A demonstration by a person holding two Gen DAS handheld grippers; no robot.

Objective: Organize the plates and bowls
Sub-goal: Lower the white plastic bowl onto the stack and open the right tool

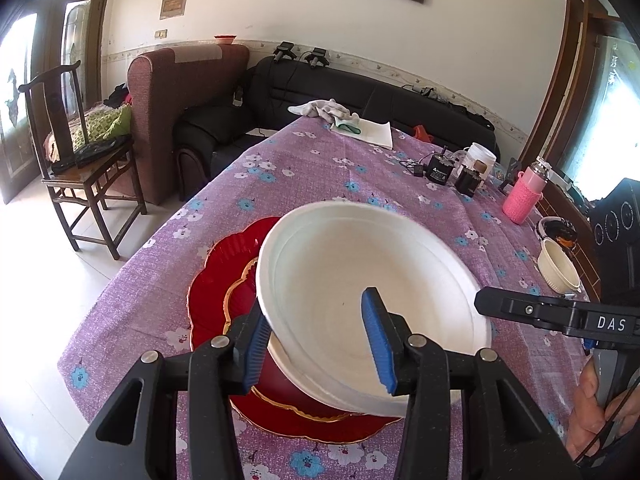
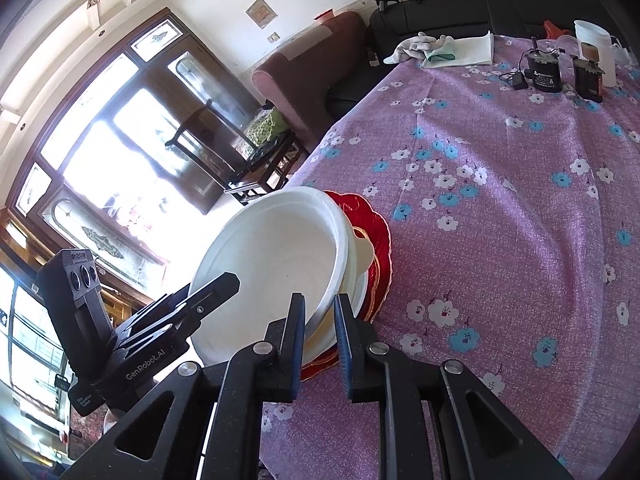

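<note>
Two grippers work one stack on a big table w/ a purple floral cloth (image 1: 320, 168), the largest thing in view. Far end holds folded cloths; far right has jars, a pink bottle (image 1: 524, 196) and a small cream bowl (image 1: 558, 268) well apart from the stack.

Next in size: red scalloped plates (image 1: 224, 280) w/ gold rims, stacked flat at the near-left edge of the table. On them sits a white bowl, and above it a wide white bowl (image 1: 360, 280) hangs tilted, its far rim raised and its near rim low over the one beneath. From the right wrist view a cream bowl w/ a lug handle (image 2: 362, 256) shows under the tilted bowl.

Left gripper (image 1: 320, 344) straddles the near-left rim of the tilted bowl, one blue pad outside, one inside; jaws are partly apart and whether the pads actually press the wall I can't tell. Right gripper (image 2: 320, 344) sits at the near-right side of the stack, jaws nearly closed w/ only a narrow gap; a rim edge lies in that gap, but contact isn't clear.

Step in hand, prob.: nesting the wide bowl onto the stack. Next move needs it lowered level and centred, then the rim freed w/o dragging the stack off the near table edge.
</note>
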